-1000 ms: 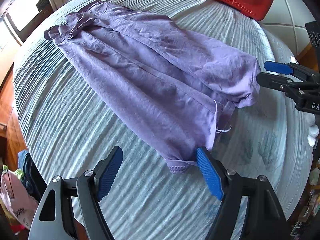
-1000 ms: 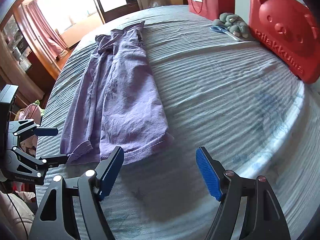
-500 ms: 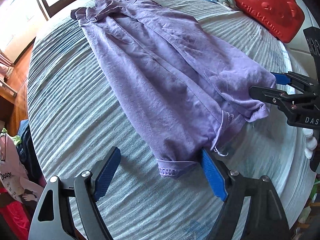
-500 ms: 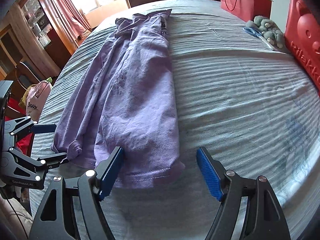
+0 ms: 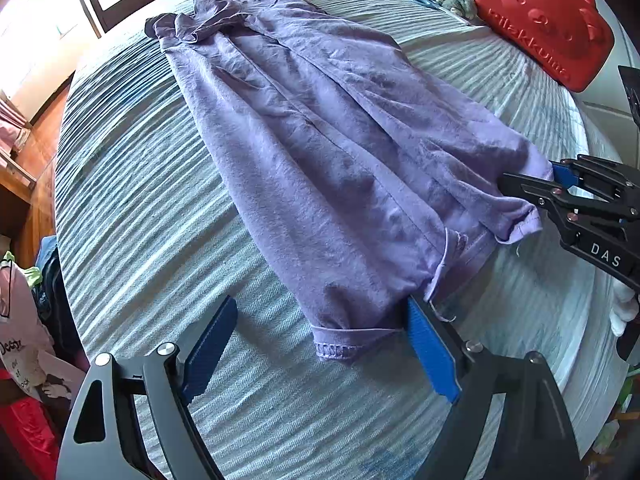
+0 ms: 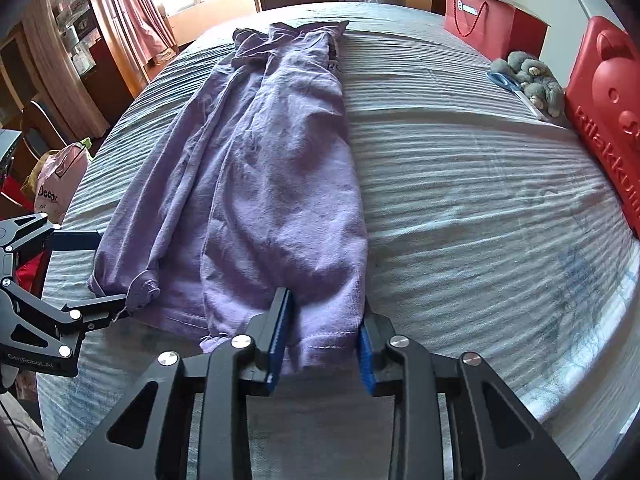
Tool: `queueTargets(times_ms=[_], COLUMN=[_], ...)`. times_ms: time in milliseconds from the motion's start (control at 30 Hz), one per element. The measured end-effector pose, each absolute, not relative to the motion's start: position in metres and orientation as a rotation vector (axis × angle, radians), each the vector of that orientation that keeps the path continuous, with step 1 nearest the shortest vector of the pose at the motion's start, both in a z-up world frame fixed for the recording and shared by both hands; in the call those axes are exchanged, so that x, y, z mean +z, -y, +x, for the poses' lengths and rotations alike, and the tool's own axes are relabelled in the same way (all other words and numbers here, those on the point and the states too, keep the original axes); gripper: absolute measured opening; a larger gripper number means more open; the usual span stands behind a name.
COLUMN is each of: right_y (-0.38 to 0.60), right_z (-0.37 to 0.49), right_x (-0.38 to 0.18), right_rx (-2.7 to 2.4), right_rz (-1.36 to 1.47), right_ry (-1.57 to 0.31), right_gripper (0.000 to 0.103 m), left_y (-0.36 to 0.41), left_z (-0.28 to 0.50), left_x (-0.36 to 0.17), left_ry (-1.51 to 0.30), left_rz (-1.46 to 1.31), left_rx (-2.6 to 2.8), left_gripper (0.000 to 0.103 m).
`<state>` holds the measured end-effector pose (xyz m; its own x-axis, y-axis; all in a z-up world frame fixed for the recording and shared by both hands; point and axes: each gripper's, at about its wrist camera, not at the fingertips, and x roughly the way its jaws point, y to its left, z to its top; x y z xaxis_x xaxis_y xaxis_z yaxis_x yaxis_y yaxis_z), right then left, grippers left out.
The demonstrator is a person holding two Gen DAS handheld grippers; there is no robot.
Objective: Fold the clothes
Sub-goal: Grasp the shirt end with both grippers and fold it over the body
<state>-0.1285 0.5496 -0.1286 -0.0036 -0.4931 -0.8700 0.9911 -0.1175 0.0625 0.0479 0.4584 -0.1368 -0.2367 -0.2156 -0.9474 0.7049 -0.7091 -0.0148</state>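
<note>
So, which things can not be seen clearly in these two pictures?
- Purple garment: its underside, hidden by its own folds, both views.
- Right gripper: grip on the hem, cloth covers the pads.
- Red bear-shaped case: cut off by the right wrist frame edge.
- Pink bag lettering: cut off, left wrist view.

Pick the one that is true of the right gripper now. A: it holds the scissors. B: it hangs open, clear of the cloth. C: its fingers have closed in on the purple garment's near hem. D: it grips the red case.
C: the right gripper has its pads pinching the hem of the purple garment.
</note>
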Motion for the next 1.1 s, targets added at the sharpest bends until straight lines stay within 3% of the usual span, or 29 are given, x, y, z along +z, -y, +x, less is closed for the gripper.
queueTargets(times_ms=[33,100,233,267,300,733,1100], right_y=[-0.549,-0.549,-0.548,-0.548,-0.547,-0.496,-0.278], right_z=[-0.127,-0.126,-0.128,-0.129,-0.129,-0.130,-0.152], right_x=[-0.129,-0.129,-0.130,-0.130,-0.129,-0.056,-0.031], right_rx=[-1.477,-1.476,-1.475,-1.473,-1.472,-1.582,-1.702], right_rz=[0.922,0.928,0.967,0.982,0.997,0.962,0.980], right_ry=[-0.731,-0.720,-0.682,-0.670,-0.658,-0.409,-0.352], right_gripper=[0.016,0.015,0.009,0.008,0.007,0.006,0.006], left_y=[-0.460,-0.465,-0.463,-0.462,-0.461,-0.387,-0.153], left_z=[0.045,0.040,0.038,0.037,0.037,0.049,0.023], left_x=[-0.136,-0.132,-0.125,-0.123,-0.122,-0.069,-0.053], left_ry=[-0.594,-0.575,-0.560,-0.558,-0.555,-0.495,-0.476], left_rz=[1.429,1.451,1.459,1.460,1.460,1.356,1.339], left_rx=[-2.007,-2.044,-2.102,-2.116,-2.129,-2.297,-2.435], left_gripper=[0.074,0.056,0.036,0.020,0.011,0.009,0.009])
